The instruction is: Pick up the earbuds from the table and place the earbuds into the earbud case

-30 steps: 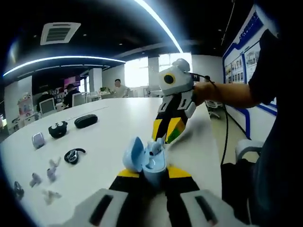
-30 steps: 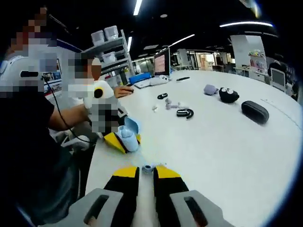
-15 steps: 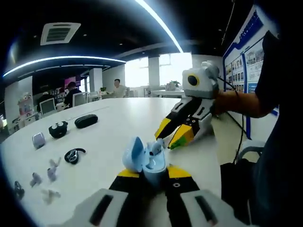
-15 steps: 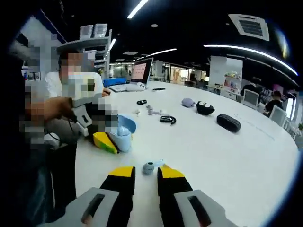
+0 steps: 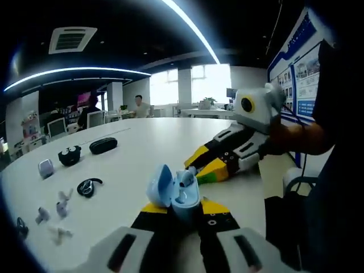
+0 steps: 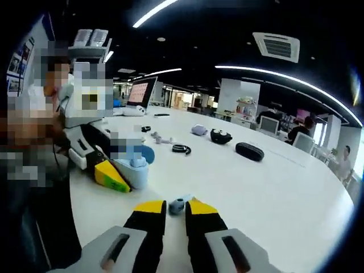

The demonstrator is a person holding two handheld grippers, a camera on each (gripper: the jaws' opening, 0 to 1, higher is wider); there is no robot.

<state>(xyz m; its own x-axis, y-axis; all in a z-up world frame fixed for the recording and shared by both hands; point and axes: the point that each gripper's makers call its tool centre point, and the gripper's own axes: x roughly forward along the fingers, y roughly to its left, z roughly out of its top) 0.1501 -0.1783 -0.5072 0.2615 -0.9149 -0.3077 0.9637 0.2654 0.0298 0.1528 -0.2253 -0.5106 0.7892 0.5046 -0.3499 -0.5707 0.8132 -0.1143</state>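
Blue and small, the earbud case [image 5: 173, 192] sits between the tips of the left gripper [image 5: 177, 211], which squeezes it from both sides. Its lid is flipped up and open. One earbud already stands inside the case [image 5: 186, 178]. In the right gripper view, the same case [image 6: 132, 169] is off to the left, near the white table [image 6: 244, 187] edge.

A second earbud [image 6: 178, 204] is pinched at the very tips of the right gripper [image 6: 176, 209]. The jaws are nearly closed on it, and the little bud pokes up just above them, over the table. In the left gripper view, the right gripper [image 5: 200, 166] comes in from the right, its yellow tips close beside the open case.

More small earbuds [image 5: 61, 207] and a black pouch [image 5: 103, 145] lie farther out on the table.
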